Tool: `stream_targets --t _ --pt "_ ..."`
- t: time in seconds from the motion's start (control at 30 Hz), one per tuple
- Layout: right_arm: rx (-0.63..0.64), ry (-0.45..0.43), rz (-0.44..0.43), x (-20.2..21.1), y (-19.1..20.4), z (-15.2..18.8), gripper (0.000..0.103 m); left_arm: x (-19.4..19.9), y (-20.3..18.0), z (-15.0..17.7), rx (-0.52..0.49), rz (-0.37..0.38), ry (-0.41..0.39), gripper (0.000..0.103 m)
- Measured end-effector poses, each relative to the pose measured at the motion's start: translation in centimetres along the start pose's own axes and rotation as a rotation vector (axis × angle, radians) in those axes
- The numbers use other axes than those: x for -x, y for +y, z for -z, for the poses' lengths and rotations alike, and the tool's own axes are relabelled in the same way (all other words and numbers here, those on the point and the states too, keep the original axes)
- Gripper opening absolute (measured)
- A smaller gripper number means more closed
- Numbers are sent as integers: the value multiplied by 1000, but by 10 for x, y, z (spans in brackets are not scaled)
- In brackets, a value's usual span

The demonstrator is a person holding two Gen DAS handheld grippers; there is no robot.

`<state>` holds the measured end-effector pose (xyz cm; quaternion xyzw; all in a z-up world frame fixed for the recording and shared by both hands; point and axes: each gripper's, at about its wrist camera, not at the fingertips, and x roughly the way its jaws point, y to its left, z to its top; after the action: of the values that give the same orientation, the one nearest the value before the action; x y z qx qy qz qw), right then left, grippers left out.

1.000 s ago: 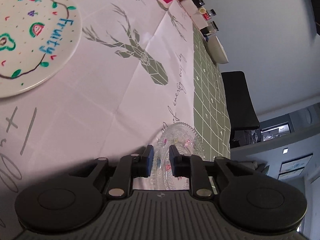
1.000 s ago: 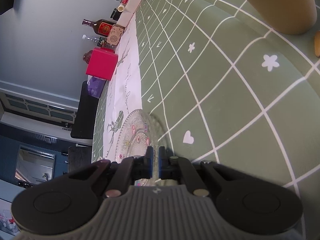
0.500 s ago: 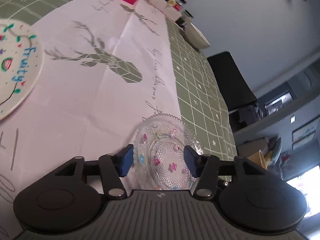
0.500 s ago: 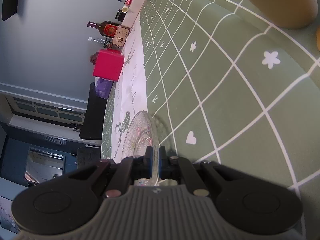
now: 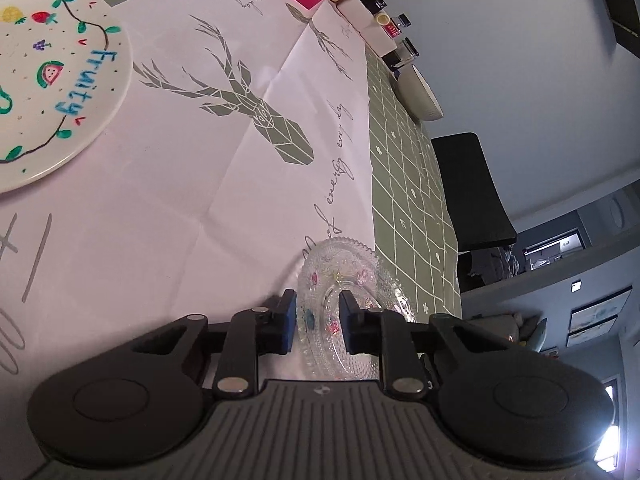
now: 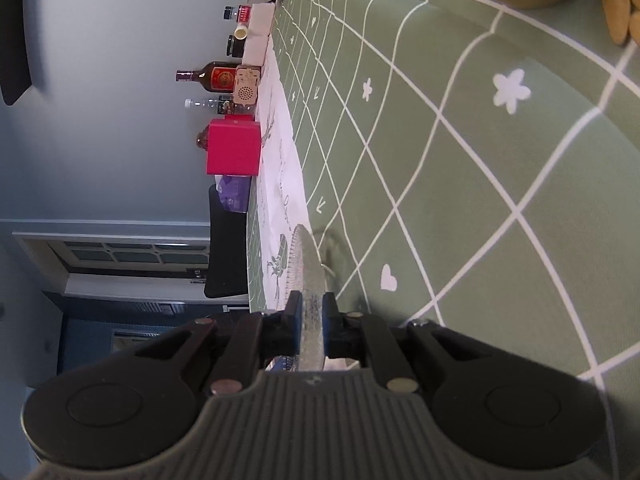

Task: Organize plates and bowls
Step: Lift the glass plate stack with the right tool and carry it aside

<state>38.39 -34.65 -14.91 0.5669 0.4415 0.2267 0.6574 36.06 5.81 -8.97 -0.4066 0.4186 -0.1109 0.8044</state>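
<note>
Clear glass plate with beaded, scalloped rim and tiny pastel flowers [image 5: 340, 312] [image 6: 310, 292]: off the table, tipped further onto its edge than a second ago, seen nearly knife-thin from the right wrist camera. Pinched at its near rim by the right gripper [image 6: 311, 320], blue pads clamped either side of the glass, same grip as a second ago though a shade looser now.

Left gripper [image 5: 318, 326]: half a second back spread wide around the dish, now closing in again, jaws narrowing with the glass showing in the gap between them. Pads not plainly pressing on the rim yet, so no second grip to call; whether it catches the plate or shuts on air cannot be told from here.

Meaning for the job: looks like a hand-to-hand pass or a two-handed steadying in progress, with the dish's weight judged to hang on the right pinch alone. Slippery material, thin rim, steep tilt; risk of it twisting out.

Out from the glass plate: directly beyond it, white cloth with a grey geometric deer print [image 5: 248, 92]. Far across that cloth, white round ceramic plate painted with fruits and the word "fruity" [image 5: 52, 84], flat, well apart from the glass plate, a likely stacking mate. To the other side, green grid-pattern tablecloth [image 6: 460, 168].
</note>
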Motion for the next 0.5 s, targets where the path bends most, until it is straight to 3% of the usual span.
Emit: stream_targets --t 0.13,0.27,0.33,0.5 --pt "11 0 11 -1 3 2 4 5 1 -1 15 34 -8 23" --pt "158 12 140 -9 27 8 4 10 -2 -2 17 77 -15 21" --pt "187 -14 186 -13 33 14 6 9 -6 0 -9 51 -14 15" --pt "171 -50 154 -17 30 22 8 15 -18 4 -63 11 -53 9"
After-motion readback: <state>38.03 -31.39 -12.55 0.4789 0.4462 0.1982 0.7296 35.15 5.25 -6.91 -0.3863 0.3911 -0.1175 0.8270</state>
